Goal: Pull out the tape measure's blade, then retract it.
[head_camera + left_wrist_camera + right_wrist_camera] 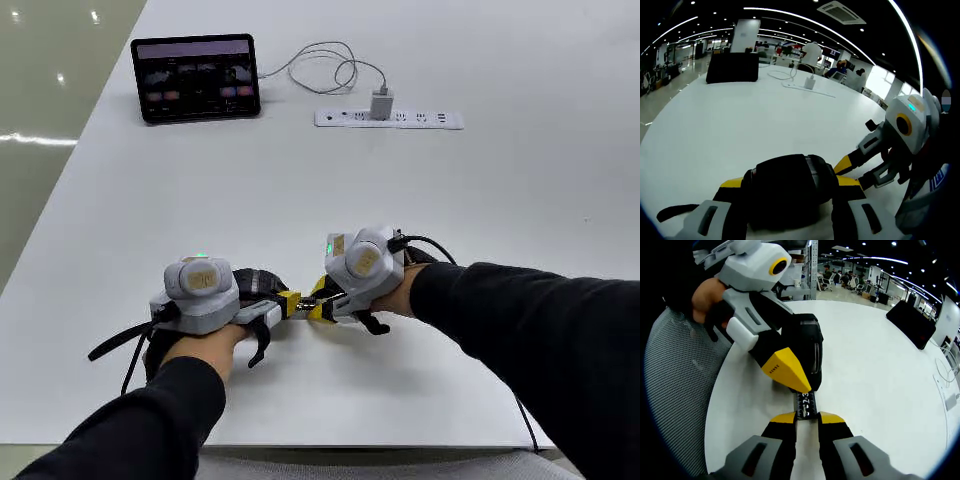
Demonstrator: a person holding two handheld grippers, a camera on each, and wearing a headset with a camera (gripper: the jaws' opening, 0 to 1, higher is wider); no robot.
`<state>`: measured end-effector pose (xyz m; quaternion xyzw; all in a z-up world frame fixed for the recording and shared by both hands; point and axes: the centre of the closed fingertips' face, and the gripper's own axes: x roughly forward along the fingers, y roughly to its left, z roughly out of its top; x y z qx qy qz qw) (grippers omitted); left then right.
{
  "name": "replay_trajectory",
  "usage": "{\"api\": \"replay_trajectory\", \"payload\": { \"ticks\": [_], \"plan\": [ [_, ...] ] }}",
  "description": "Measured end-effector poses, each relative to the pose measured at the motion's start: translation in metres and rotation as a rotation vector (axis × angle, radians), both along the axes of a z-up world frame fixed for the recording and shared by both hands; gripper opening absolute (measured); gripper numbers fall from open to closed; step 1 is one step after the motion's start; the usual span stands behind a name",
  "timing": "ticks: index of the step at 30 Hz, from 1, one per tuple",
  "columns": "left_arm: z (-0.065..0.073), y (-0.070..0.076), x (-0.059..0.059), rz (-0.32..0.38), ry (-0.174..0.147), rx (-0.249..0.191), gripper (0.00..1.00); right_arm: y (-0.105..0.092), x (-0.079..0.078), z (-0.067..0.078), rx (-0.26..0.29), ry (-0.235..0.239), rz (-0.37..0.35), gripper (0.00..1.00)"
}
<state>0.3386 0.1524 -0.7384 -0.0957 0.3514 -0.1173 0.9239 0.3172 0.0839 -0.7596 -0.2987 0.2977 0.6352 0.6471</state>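
Note:
The tape measure [256, 283] is a black case low on the white table [420, 200], near its front edge. My left gripper [268, 303] is shut on the case, which sits between its yellow-tipped jaws in the left gripper view [790, 187]. A short length of blade [805, 405] with printed numbers sticks out of the case [809, 347]. My right gripper [807, 418] is shut on the end of that blade, close to the case. In the head view the right gripper [320, 309] almost meets the left one.
A black tablet [195, 77] stands at the back left. A white power strip [390, 118] with a charger and looped cable lies at the back centre. The table's front edge runs just under my forearms. A mesh chair [675, 370] is beside the table.

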Motion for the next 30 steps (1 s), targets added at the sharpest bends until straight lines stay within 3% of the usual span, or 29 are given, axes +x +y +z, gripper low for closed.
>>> {"api": "replay_trajectory", "payload": {
  "ticks": [14,30],
  "plan": [
    [0.0,0.0,0.0,0.001,0.002,-0.004,0.64,0.007,0.0,0.0,0.03,-0.001,0.005,0.1],
    [0.0,0.0,0.0,-0.004,0.0,-0.007,0.63,0.012,-0.002,-0.001,0.007,0.007,0.007,0.1]
  ]
}}
